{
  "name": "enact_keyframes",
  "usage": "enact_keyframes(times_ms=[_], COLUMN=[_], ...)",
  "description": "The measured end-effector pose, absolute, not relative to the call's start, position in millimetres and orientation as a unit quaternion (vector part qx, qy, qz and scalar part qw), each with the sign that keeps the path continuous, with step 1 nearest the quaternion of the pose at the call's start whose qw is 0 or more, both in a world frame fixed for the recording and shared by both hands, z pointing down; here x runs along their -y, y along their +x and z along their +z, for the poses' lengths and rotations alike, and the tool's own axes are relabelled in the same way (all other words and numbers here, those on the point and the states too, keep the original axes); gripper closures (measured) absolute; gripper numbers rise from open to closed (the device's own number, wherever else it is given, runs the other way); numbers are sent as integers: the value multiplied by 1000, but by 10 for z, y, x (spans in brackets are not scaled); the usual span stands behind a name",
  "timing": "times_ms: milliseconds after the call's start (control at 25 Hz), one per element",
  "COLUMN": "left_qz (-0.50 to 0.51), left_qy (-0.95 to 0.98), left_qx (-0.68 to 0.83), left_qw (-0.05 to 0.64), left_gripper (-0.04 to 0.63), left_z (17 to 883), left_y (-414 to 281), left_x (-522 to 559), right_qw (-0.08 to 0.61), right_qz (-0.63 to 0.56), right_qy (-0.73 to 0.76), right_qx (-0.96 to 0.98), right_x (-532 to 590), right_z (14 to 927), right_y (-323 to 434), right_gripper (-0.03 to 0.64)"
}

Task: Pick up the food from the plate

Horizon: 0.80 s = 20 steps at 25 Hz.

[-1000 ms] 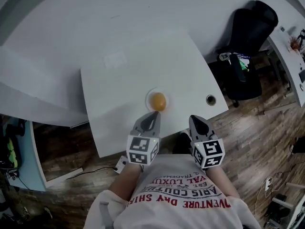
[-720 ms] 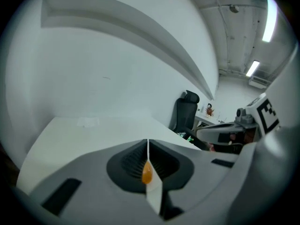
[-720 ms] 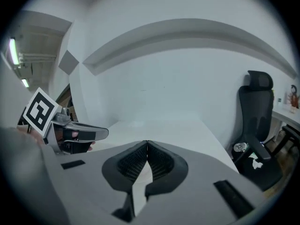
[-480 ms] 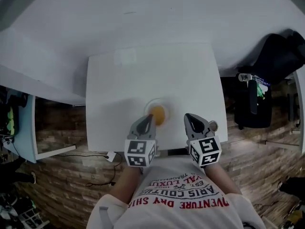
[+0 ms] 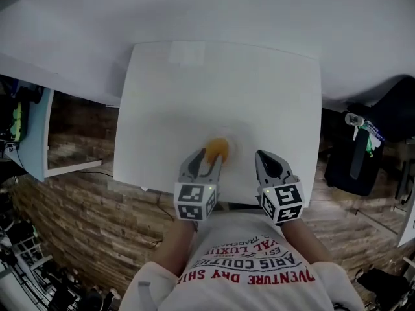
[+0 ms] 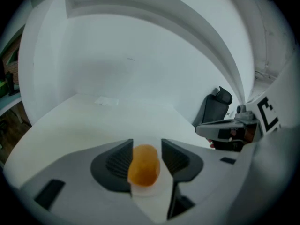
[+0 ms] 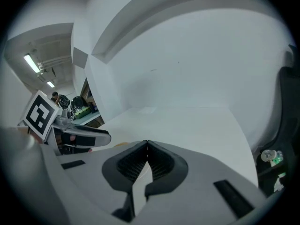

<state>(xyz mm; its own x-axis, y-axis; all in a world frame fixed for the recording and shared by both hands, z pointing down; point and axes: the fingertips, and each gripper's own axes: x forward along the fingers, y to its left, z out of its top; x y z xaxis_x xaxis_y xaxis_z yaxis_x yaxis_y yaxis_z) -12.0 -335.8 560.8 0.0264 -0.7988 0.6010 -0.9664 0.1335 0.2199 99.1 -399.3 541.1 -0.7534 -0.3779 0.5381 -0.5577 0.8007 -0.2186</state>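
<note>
An orange, rounded piece of food (image 5: 216, 148) lies on a pale, shallow plate (image 5: 231, 145) near the front edge of the white table (image 5: 194, 96). My left gripper (image 5: 206, 156) reaches it from the near side. Its jaws have just been opening, and in the left gripper view the food (image 6: 144, 165) sits between the open pads on the plate (image 6: 149, 193), with no pad seen pressing on it. My right gripper (image 5: 268, 160) hovers to the right of the plate. In the right gripper view its jaws (image 7: 147, 145) are shut with nothing between them.
A black office chair (image 5: 366, 151) stands on the wooden floor to the right of the table, also seen in the left gripper view (image 6: 216, 106). A light blue shelf (image 5: 35, 131) is at the left. A white wall rises behind the table.
Both grippers have come forward over the table's front edge, the left one up to the food. The left jaws, closed to a point before, now stand apart around it.
</note>
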Motion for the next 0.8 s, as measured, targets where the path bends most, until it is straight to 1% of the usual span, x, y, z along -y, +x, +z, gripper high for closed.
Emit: enact_keyframes(times_ms=[40, 120, 240, 400, 800], left_qz=[143, 159, 182, 208, 225], left_qy=[646, 645, 638, 633, 616], left_qx=[677, 666, 658, 645, 631], left_qw=[323, 338, 355, 374, 415], left_gripper=[390, 301, 221, 189, 187], left_z=[5687, 5824, 5994, 6191, 6517], left_y=[-88, -64, -77, -60, -43], left_x=[3355, 3366, 3395, 3449, 3507], right_qw=[247, 256, 269, 283, 296], right_qz=[188, 194, 204, 207, 205], right_qy=[249, 242, 233, 219, 206], right_qx=[917, 916, 912, 911, 910], right_x=[3985, 3983, 3979, 3976, 4089], right_z=[5452, 5538, 5673, 5814, 5985], right_y=[987, 972, 953, 939, 832], right_gripper=[606, 606, 606, 606, 606])
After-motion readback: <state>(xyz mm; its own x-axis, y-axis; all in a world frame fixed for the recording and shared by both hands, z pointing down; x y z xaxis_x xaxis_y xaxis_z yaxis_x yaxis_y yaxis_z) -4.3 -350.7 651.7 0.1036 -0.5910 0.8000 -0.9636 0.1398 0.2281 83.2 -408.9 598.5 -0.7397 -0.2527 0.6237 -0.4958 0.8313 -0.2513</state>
